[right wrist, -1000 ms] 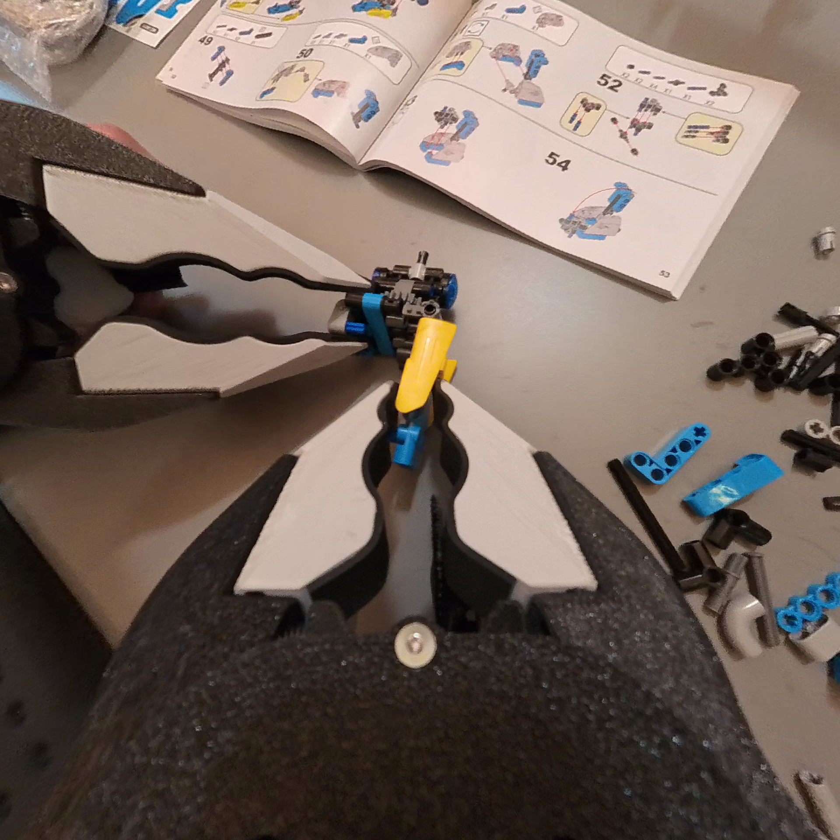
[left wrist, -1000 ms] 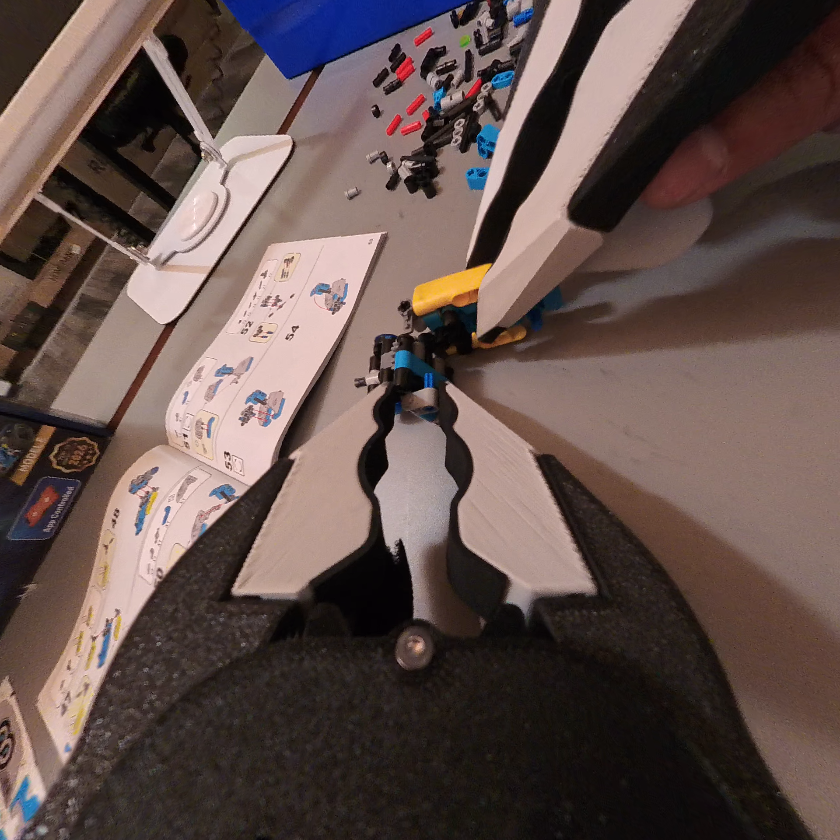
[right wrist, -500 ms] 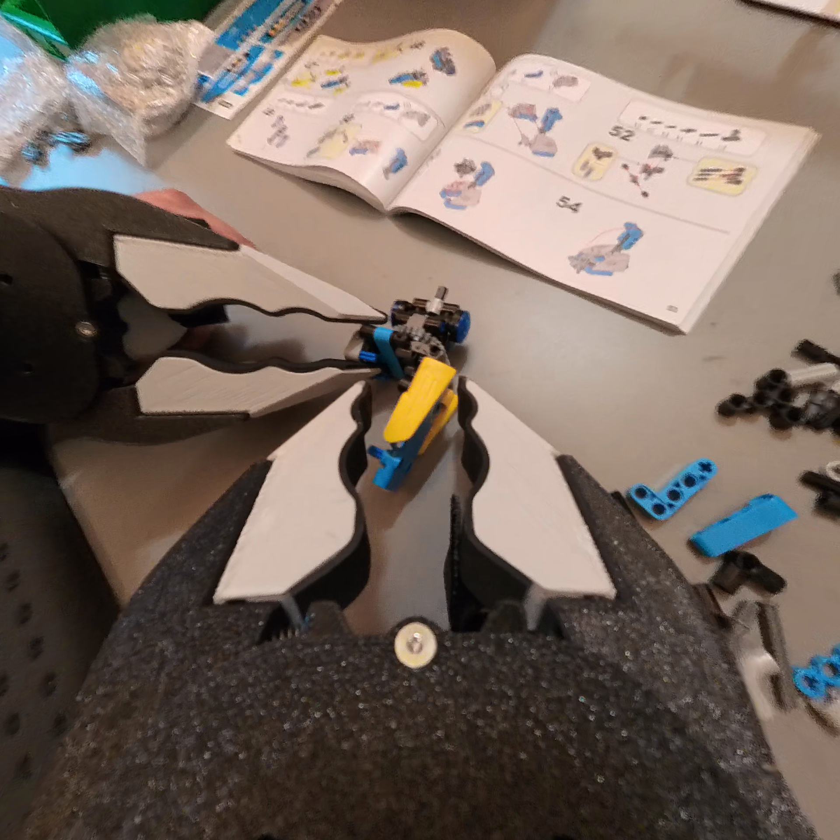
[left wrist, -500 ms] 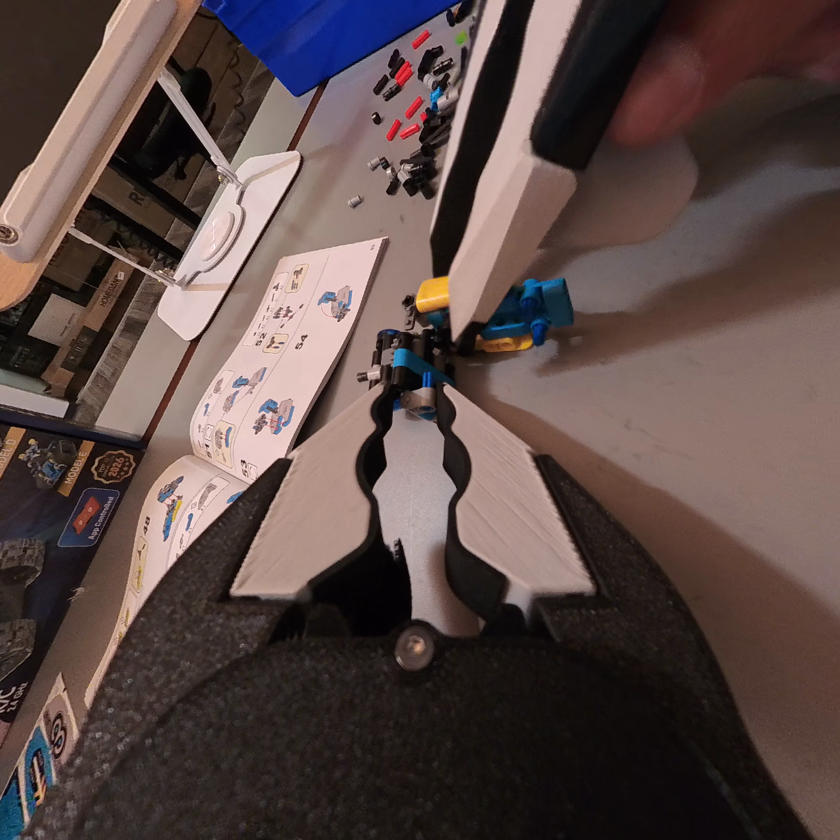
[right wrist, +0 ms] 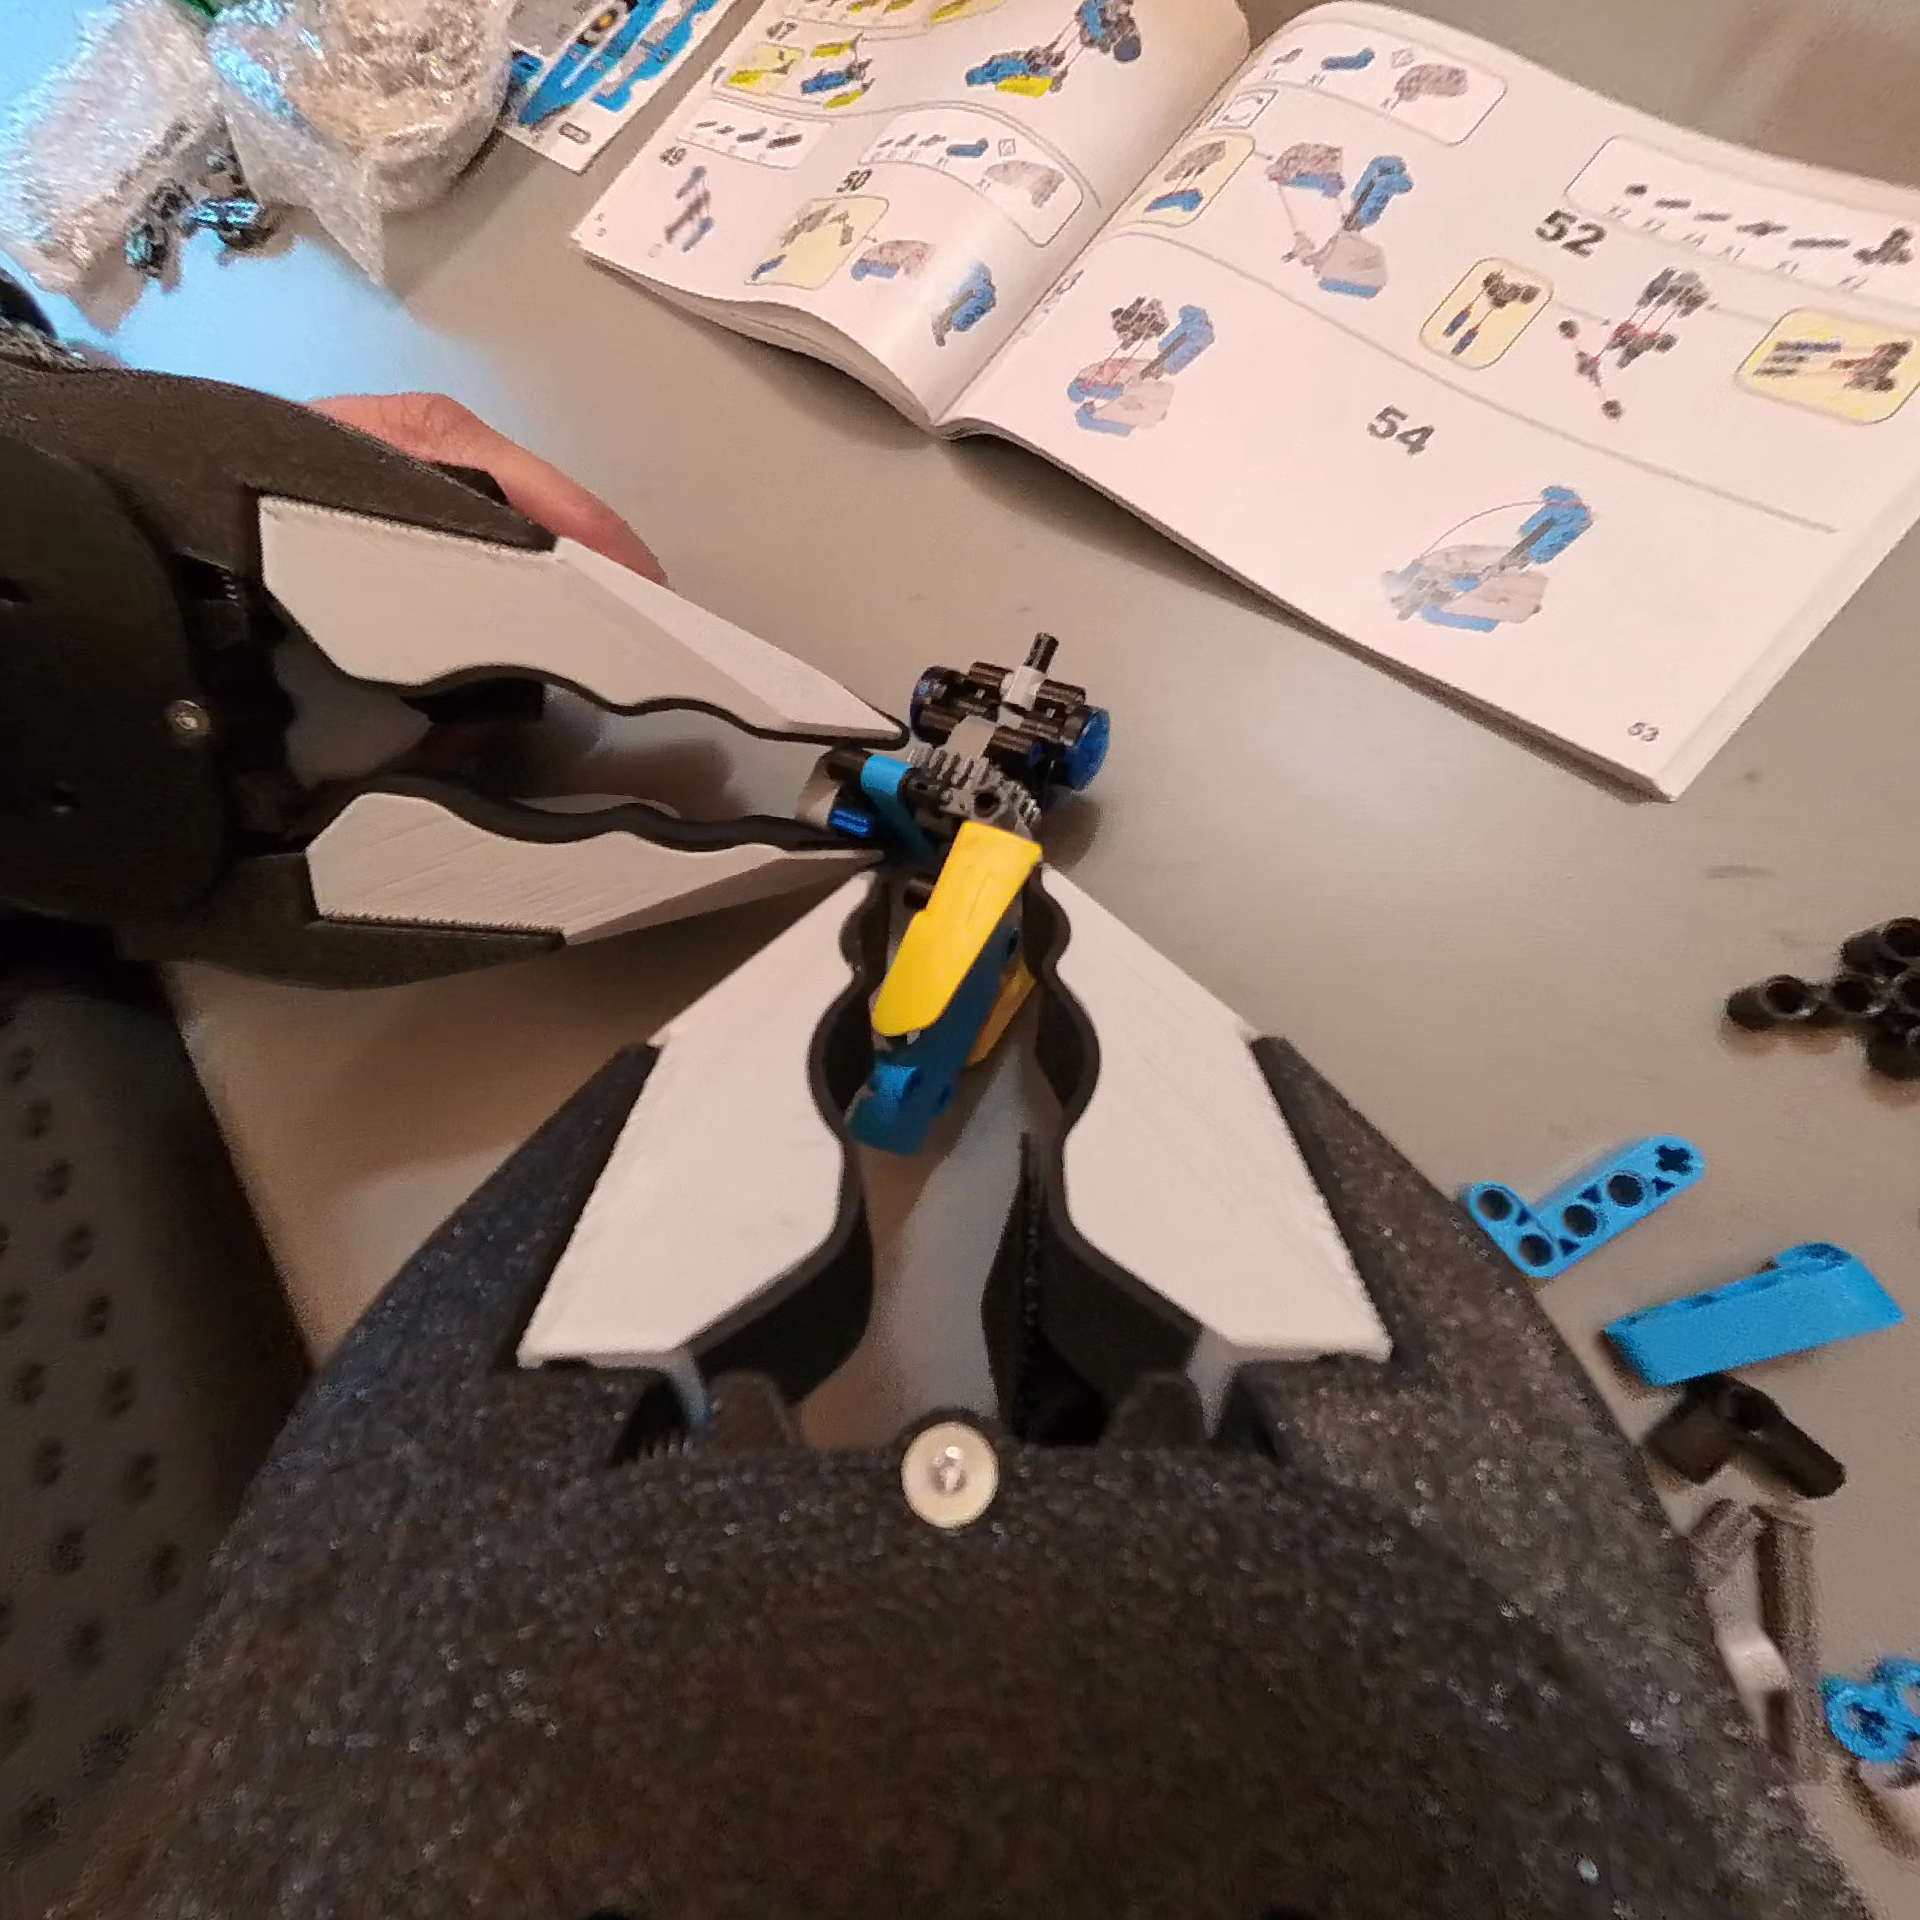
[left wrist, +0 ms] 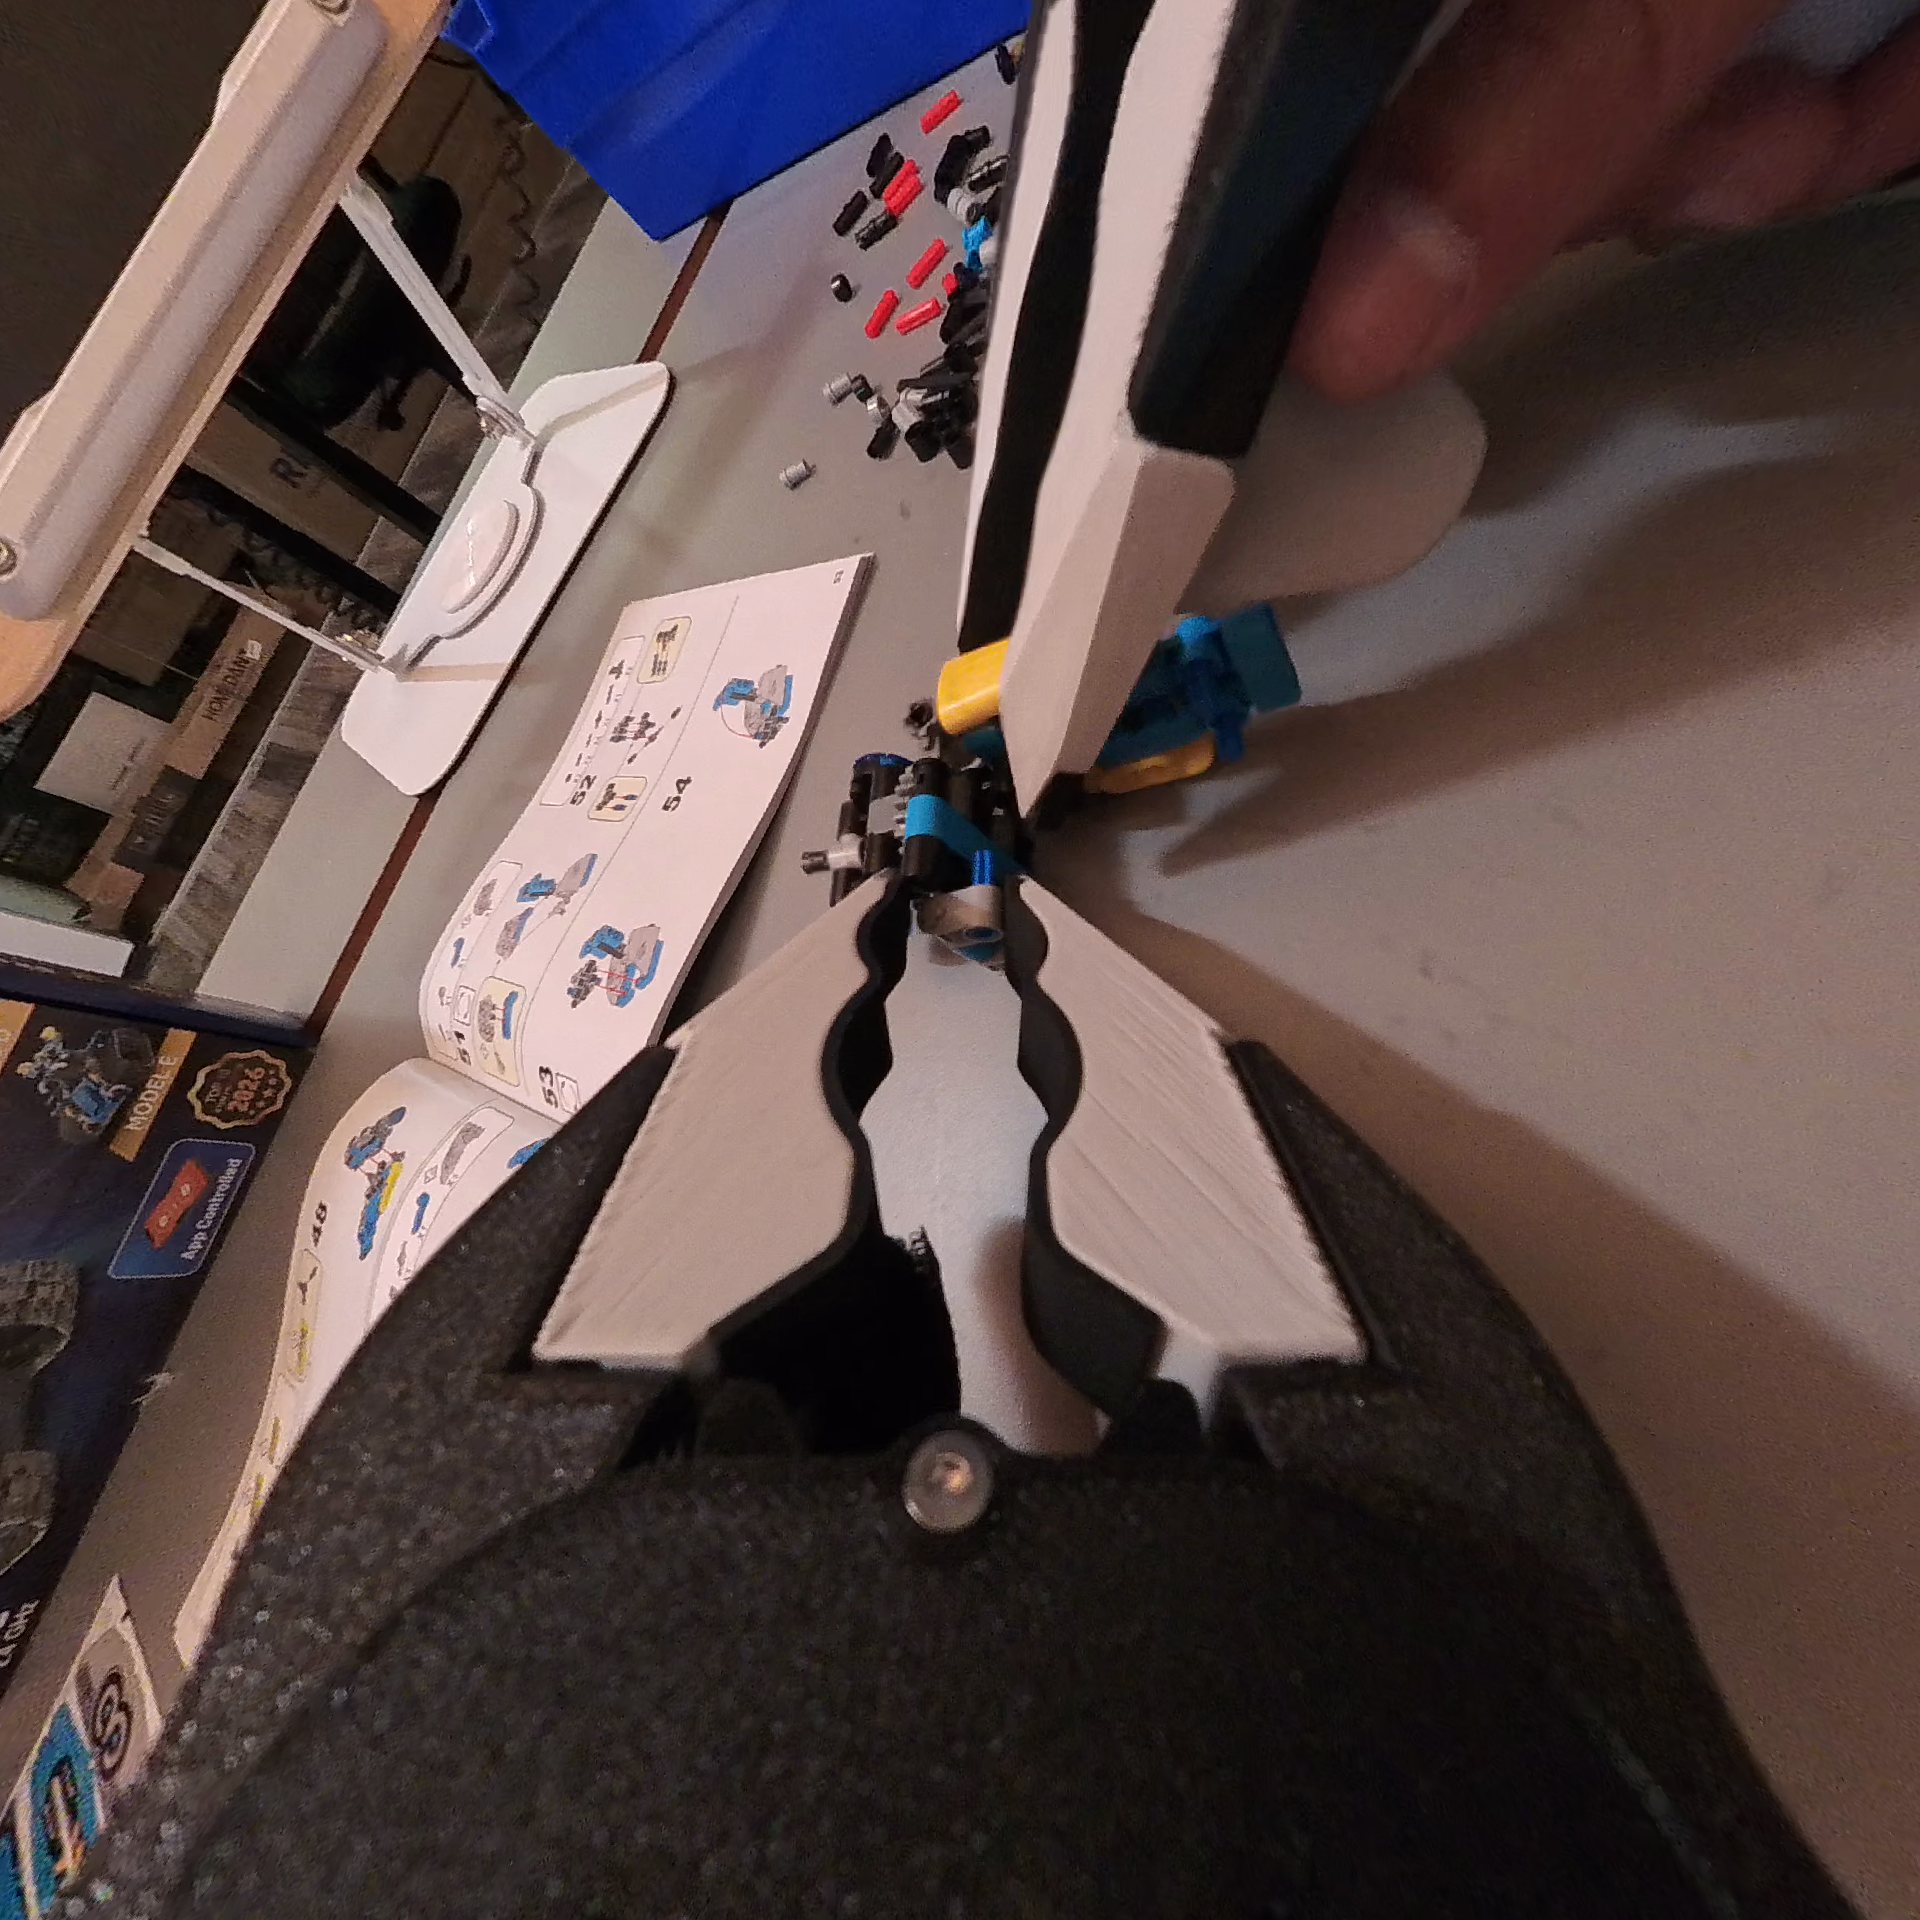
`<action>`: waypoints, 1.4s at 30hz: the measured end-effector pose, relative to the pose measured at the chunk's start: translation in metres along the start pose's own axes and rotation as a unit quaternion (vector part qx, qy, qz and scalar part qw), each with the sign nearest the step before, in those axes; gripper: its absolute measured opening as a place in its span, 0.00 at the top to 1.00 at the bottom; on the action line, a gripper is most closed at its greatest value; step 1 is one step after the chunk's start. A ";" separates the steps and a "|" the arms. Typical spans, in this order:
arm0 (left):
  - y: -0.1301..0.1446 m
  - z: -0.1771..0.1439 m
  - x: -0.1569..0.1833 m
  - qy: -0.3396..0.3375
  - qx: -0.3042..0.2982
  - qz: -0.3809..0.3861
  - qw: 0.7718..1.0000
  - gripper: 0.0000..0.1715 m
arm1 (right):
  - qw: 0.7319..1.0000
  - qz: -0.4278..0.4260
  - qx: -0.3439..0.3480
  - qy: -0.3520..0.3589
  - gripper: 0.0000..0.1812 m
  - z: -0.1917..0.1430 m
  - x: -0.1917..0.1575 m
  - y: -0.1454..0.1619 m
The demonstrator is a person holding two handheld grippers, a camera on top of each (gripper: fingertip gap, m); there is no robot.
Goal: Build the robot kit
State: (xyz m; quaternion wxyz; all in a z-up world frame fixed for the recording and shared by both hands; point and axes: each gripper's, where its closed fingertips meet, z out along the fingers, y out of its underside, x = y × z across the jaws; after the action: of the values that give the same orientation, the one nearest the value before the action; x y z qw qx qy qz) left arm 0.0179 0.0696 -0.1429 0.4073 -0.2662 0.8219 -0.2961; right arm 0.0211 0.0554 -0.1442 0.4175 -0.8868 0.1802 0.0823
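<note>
Grey table (left wrist: 1558, 1039); blue bin (left wrist: 727, 94) contents hidden.

right tool (right wrist: 951, 883) | reclosed on yellow-blue piece (right wrist: 951, 971) | was spread half a second ago

A grey bench (left wrist: 1558, 987) fills the scene under warm, dim light. Beyond its far left edge, dark shelving (left wrist: 260, 582) holds cardboard boxes.

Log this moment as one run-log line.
left gripper: shut on black-blue assembly | right gripper: shut on yellow-blue piece | open instruction booklet behind
</note>
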 end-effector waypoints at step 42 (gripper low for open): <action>-0.068 -0.058 -0.049 0.273 0.269 -0.595 0.706 0.91 | 0.897 -0.323 0.242 0.180 0.68 -0.063 -0.037 -0.078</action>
State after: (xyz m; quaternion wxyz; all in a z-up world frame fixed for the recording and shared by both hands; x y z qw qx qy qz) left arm 0.0093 0.0721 -0.0414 -0.0412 -0.4869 0.4531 -0.7456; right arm 0.0165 0.0617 -0.0377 0.5834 -0.7674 -0.0296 -0.2644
